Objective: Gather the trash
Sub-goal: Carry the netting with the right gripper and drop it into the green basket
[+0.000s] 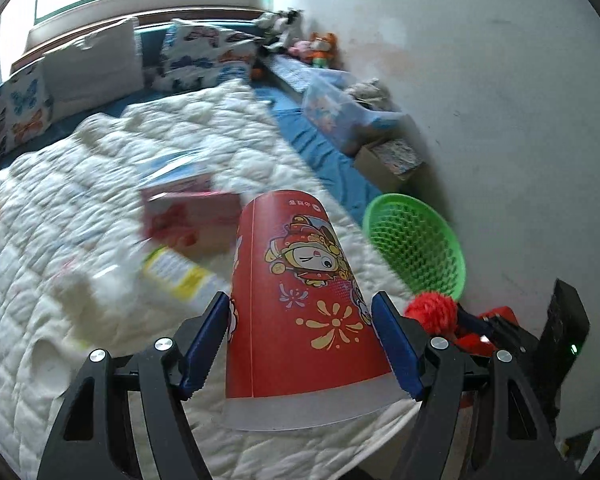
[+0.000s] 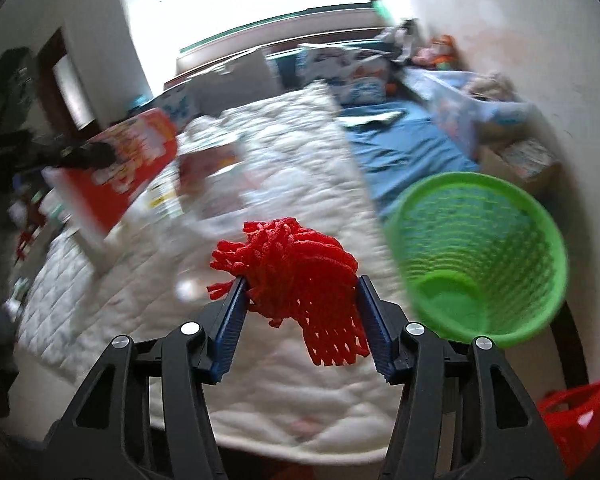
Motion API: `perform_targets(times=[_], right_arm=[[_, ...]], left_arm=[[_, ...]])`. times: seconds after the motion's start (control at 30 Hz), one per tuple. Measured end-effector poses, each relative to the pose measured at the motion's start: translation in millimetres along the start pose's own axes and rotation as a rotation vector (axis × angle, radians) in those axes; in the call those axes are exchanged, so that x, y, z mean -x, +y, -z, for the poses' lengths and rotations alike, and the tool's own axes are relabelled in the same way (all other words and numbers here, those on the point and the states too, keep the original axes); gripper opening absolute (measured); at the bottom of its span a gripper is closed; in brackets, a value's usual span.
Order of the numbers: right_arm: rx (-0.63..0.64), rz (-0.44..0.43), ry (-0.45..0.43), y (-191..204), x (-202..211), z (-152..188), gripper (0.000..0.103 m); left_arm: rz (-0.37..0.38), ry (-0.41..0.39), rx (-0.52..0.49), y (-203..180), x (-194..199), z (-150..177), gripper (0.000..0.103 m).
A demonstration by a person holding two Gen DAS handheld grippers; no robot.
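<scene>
A: Trash items in hand: two. The left hand-held gripper (image 1: 300, 312) is clamped on a red paper cup (image 1: 300, 292), blue pads (image 1: 396, 344) pressing both sides of the cup wall. The cup points bottom-forward toward 12 o'clock, its white rim nearest the camera, a cartoon figure printed on its side.

B: And the right hand-held gripper?

A: The right hand-held gripper (image 2: 300, 300) is closed on a red foam fruit net (image 2: 296, 268). The net is bunched between the pads, with a loose end hanging down past the right-hand pad. In the left wrist view the same net (image 1: 432, 312) shows at 3 o'clock of the cup.

B: Where is the receptacle?

A: A green mesh waste basket (image 2: 480, 256) stands at 2 o'clock of the right hand-held gripper, beside the white wall (image 1: 480, 100), mouth tilted toward the camera. Nothing can be made out inside it.

B: What else lies on the bed?

A: On the white quilt (image 1: 80, 208), at 11 o'clock of the cup, lies a pink-red carton (image 1: 192, 220), and at 9 o'clock a yellow-labelled white package (image 1: 180, 272). Both are blurred. Butterfly-print pillows (image 1: 204, 56) sit at the head of the bed, toward 12 o'clock, and a blue sheet (image 1: 324, 152) shows between quilt and wall.
</scene>
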State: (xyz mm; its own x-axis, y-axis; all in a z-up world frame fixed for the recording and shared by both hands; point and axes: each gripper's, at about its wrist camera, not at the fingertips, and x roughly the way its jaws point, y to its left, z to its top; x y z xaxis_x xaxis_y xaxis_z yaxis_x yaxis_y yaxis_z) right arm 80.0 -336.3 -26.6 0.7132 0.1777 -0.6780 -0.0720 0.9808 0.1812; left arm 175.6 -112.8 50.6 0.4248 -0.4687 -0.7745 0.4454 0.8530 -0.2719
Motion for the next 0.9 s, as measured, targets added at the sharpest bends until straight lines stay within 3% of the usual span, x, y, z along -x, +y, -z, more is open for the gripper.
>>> perform_targets(times=[0.27,0.47,0.63,0.9], right_arm=[[-0.134,0.155,0.006,-91,-26,-14,0.059],[-0.270,0.176,0.026,-150,-54,-15,0.069],[-0.353,0.171,0.025,-176,-61,-14,0.072],[-0.343,0.173,0.008,-179,-49,-4,0.074]], left_arm=[[0.072,0.032,-0.117,-65,-60,-37,0.070],[0.099,0.067,-0.180,-103,-103,-57,0.069],[0.120,0.091,-0.217,-127,-133,-66,0.066],[0.141,0.189,-0.238,-141,-178,-58,0.064]])
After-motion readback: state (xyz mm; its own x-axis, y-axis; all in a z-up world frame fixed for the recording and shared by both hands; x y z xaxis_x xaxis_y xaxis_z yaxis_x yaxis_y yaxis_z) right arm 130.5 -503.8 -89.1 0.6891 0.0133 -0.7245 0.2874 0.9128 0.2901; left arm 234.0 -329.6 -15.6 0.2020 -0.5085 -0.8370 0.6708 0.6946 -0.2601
